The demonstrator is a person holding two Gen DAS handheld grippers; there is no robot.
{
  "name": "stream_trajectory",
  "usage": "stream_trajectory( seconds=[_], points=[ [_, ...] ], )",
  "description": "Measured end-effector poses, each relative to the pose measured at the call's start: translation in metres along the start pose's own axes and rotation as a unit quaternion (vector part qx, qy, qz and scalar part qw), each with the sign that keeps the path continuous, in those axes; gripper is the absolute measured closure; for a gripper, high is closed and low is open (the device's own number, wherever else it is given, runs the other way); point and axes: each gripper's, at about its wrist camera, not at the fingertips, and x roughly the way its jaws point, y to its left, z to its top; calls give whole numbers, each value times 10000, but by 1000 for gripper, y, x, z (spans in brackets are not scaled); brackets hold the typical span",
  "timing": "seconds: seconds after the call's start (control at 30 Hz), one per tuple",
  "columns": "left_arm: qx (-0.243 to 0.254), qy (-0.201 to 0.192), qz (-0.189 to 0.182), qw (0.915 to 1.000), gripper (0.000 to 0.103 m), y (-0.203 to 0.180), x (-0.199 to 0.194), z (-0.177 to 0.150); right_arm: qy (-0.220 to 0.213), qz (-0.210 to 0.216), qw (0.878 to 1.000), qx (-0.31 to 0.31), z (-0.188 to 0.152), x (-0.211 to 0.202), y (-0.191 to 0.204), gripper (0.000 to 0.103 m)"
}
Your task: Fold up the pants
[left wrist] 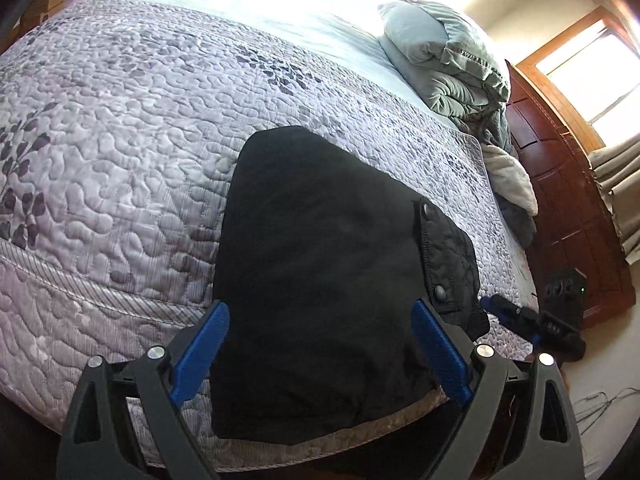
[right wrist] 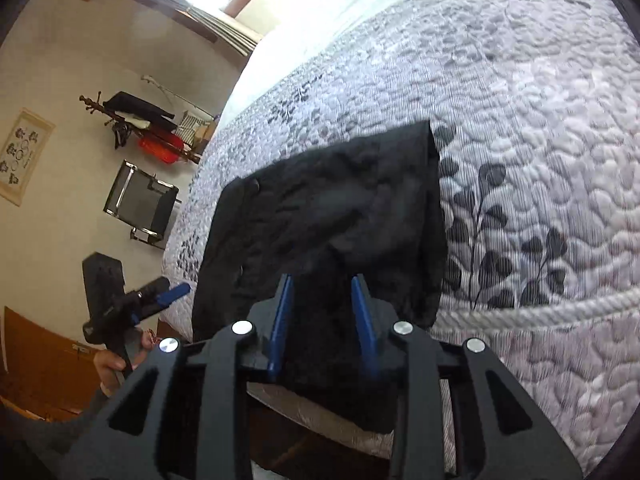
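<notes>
Only left view shows pants snaps.

Your pants are plain black, with a quilted black flap carrying grey snaps. The quilt under them is pale lilac-grey, pebble-stitched, printed with dark grey-purple leaf sprigs. Your left claw and right claw have blue pads on black frames. The pillow is pale grey-green, the dresser reddish-brown wood, the walls cream.
</notes>
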Motion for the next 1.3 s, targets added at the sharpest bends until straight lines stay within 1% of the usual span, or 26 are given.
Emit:
stream_trajectory(
  seconds=[0.03,0.07,0.13,0.17,0.23,0.27,0.33,0.37,0.43,0.5,0.53,0.57,0.6,0.63,0.67,0.8,0.9,0.93,0.97,1.03,1.13,1.17,1.2,1.23,1.27,1.3],
  points=[
    [12,-3,-20,10000,10,1,-2,-3,19,-130,9998,119,-8,5,-6,77],
    [25,3,-30,10000,10,3,-3,-5,63,-251,9994,218,-14,9,-14,88],
    [17,70,-14,10000,10,6,-3,-9,69,-377,9975,600,-24,13,-31,103],
    [11,129,7,9999,10,8,-2,-10,85,-368,9970,669,-29,12,-33,103],
    [9,192,22,9998,10,14,-4,-11,25,-428,9968,680,-32,3,-26,98],
    [8,186,39,9998,10,17,-6,-12,-88,-408,9972,620,-31,-4,-17,84],
    [-12,135,29,9999,10,22,-11,-13,-385,-375,9974,477,-29,-15,3,70],
    [-32,115,16,9999,10,25,-13,-13,-444,-327,9976,427,-27,-14,11,70],
    [-113,128,-34,9998,10,30,-15,-14,-271,-397,9982,354,-27,0,16,66],
    [-179,148,-89,9997,10,34,-18,-14,137,-855,9955,387,-27,21,9,76],
    [-172,150,-78,9997,10,35,-20,-15,226,-1072,9932,402,-24,24,6,88],
    [-142,141,-49,9998,10,37,-23,-15,194,-1092,9929,429,-20,21,8,87],
    [-109,119,-11,9999,9,39,-26,-15,76,-988,9940,470,-15,15,13,83],
    [-89,83,27,9999,7,41,-29,-15,-104,-897,9949,451,-8,6,19,73],
    [-80,41,75,9999,6,44,-30,-13,-292,-827,9954,393,2,1,27,69],
    [-141,215,200,9995,6,54,-18,-4,-499,-453,9964,515,47,13,30,67],
    [-63,377,228,9990,6,53,-9,4,-376,-181,9956,837,78,40,8,67],
    [4,413,269,9988,6,53,-7,7,-277,-174,9951,936,85,49,0,70],
    [66,436,303,9986,6,53,-6,10,-168,-282,9947,972,89,54,-11,83],
    [147,464,385,9981,6,56,-6,16,-37,-508,9934,1028,87,58,-27,103],
    [133,515,393,9978,6,65,-5,28,-75,-58,9907,1361,76,46,-49,103],
    [109,546,369,9978,6,68,-4,33,-107,64,9903,1383,72,39,-51,92],
    [74,588,304,9978,6,72,-2,37,-166,0,9906,1358,67,31,-52,76],
    [27,639,210,9977,6,75,1,41,-242,-52,9908,1333,63,21,-54,27],
    [-54,708,86,9974,6,79,5,46,-246,-273,9895,1395,59,13,-57,2],
    [-154,788,-62,9968,6,82,10,50,-245,-354,9879,1490,55,8,-63,2]
  ],
)
